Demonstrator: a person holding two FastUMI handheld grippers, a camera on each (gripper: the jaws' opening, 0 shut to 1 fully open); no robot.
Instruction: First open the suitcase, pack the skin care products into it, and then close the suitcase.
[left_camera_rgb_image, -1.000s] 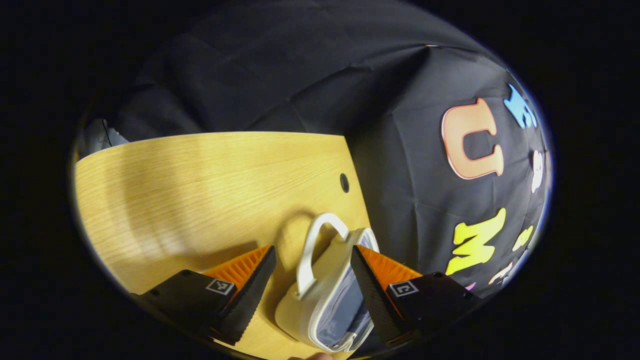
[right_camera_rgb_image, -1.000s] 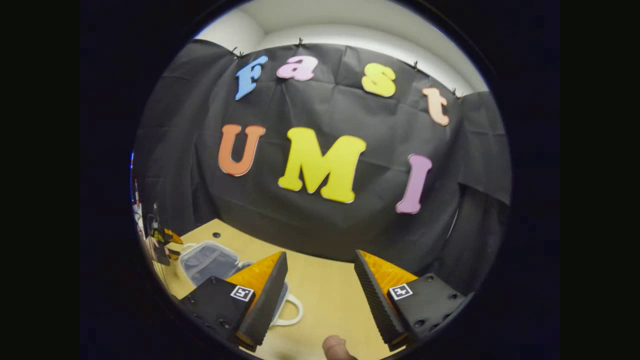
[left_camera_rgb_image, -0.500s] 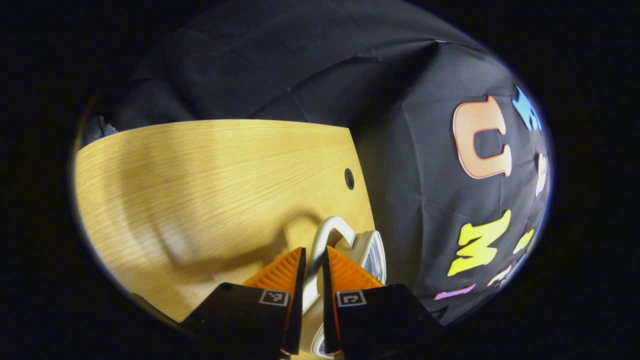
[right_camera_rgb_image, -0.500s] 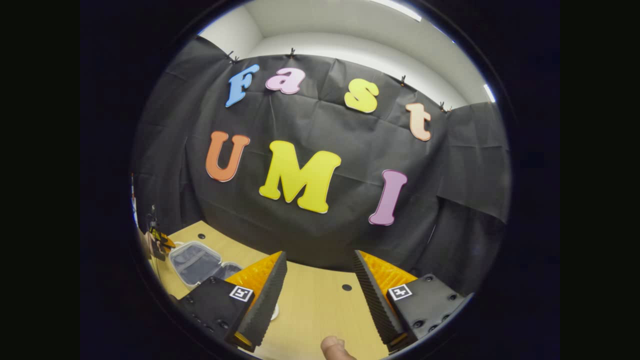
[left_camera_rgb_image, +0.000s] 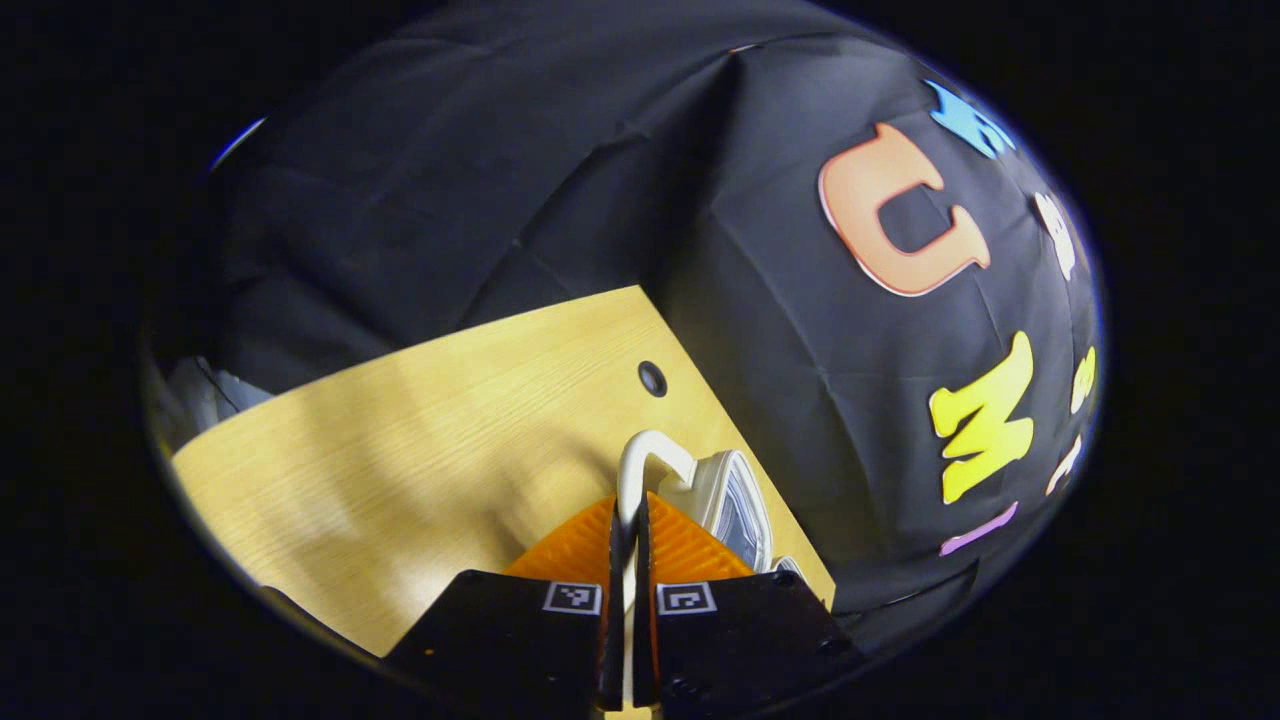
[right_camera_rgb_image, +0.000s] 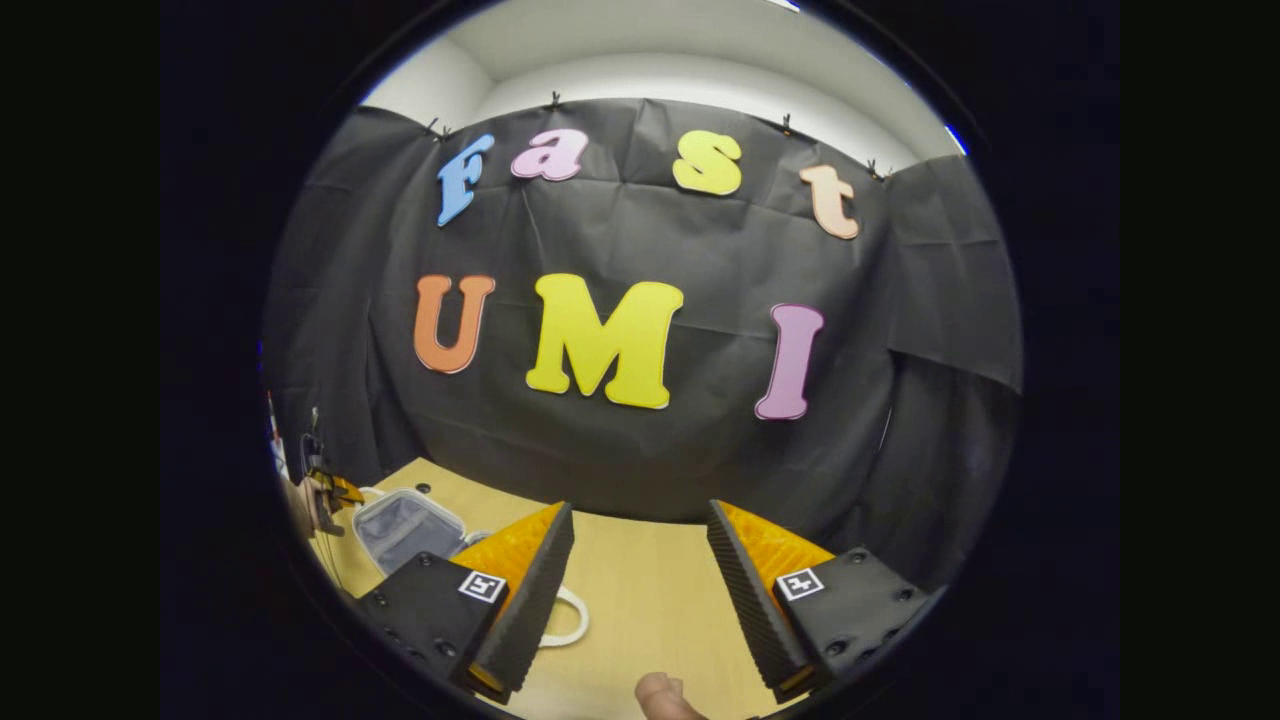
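In the left gripper view my left gripper (left_camera_rgb_image: 627, 512) is shut on the white loop handle (left_camera_rgb_image: 645, 455) of the small cream suitcase (left_camera_rgb_image: 735, 495), which stands on the wooden table (left_camera_rgb_image: 420, 430) with its grey lining showing. The right gripper view has the suitcase (right_camera_rgb_image: 405, 522) at the far left, lid raised and grey inside visible. The left gripper (right_camera_rgb_image: 325, 492) and a hand are at its far edge. A second white handle (right_camera_rgb_image: 572, 618) lies on the table beside my right gripper (right_camera_rgb_image: 640, 512), which hangs open over the table with nothing between its fingers.
The table (right_camera_rgb_image: 640, 600) ends at the black cloth wall close behind the suitcase. A dark round hole (left_camera_rgb_image: 652, 378) sits near the table's back edge. A thumb (right_camera_rgb_image: 660, 695) shows at the bottom of the right gripper view.
My left gripper went from open around the suitcase to shut on its white handle, and has tilted. My right gripper stayed open and its view drifted a little.
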